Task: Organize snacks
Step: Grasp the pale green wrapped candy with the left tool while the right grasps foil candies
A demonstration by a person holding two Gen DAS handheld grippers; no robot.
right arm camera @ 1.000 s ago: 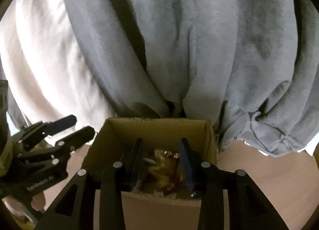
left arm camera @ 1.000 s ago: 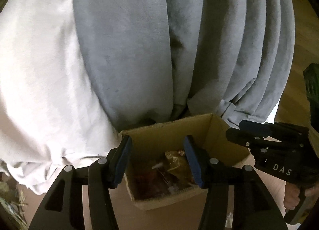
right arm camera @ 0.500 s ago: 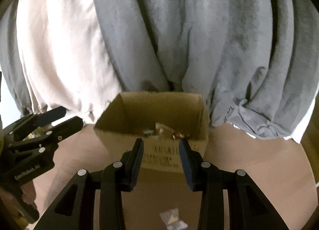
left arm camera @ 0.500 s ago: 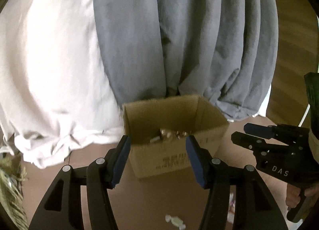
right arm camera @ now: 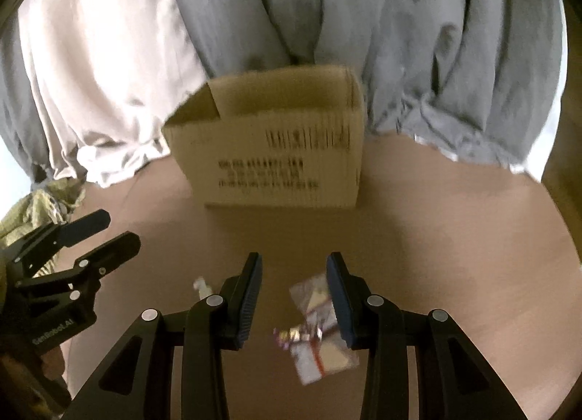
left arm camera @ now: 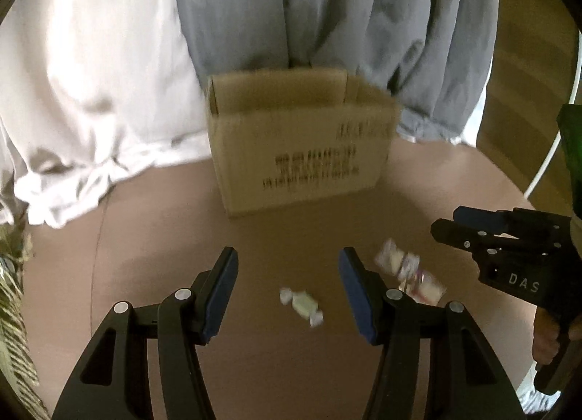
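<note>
Brown cardboard box (left arm camera: 302, 143) now sits farther away; both grippers, left gripper (left arm camera: 287, 274) and right gripper (right arm camera: 294, 276), have pulled back, wide apart and empty, above loose wrapped candies (left arm camera: 301, 305) waiting for pickup.

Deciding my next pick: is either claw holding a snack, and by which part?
Nothing is held. The left claw and right claw are both open above wrapped snacks on the brown table.

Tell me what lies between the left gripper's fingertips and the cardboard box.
Only bare brown tabletop separates the left gripper from the cardboard box in the left wrist view; the wrapped candy lies nearer.
</note>
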